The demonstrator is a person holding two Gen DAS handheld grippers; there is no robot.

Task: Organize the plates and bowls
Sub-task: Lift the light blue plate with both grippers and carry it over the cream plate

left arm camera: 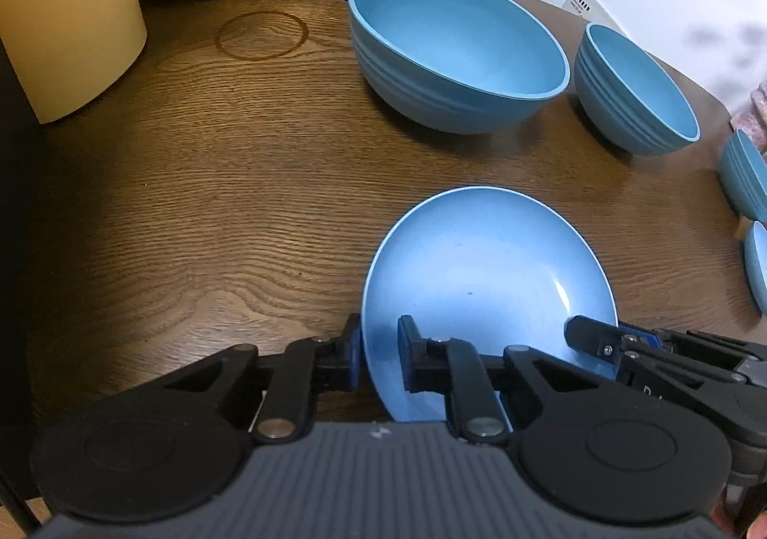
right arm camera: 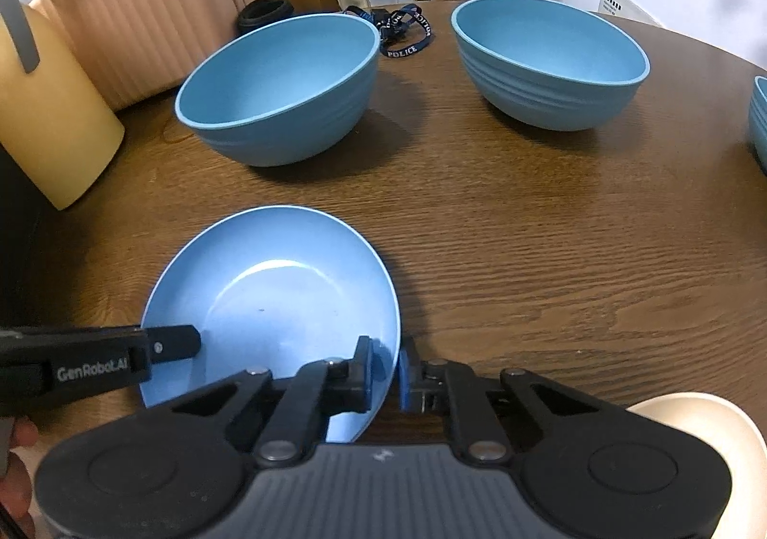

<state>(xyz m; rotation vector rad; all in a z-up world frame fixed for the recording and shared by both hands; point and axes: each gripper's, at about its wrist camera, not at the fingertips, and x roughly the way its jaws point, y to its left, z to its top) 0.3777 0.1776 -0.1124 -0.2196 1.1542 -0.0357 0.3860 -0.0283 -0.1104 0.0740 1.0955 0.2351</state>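
Note:
A blue plate [left arm camera: 484,280] lies on the wooden table; it also shows in the right wrist view [right arm camera: 273,294]. My left gripper [left arm camera: 381,352] straddles the plate's left rim, jaws close around it. My right gripper [right arm camera: 386,371] straddles its right rim the same way, and reaches in from the right in the left wrist view [left arm camera: 592,337]. A large blue bowl [left arm camera: 455,50] and a medium blue bowl [left arm camera: 633,93] stand behind; both show in the right wrist view, the large bowl [right arm camera: 283,88] and the medium bowl [right arm camera: 551,59].
A cream cylinder [left arm camera: 67,11] and a pink ribbed case [right arm camera: 144,11] stand at the left. More blue dishes [left arm camera: 745,174] sit at the right edge. A lanyard [right arm camera: 407,35] lies between the bowls. A cream dish [right arm camera: 695,424] is at the near right.

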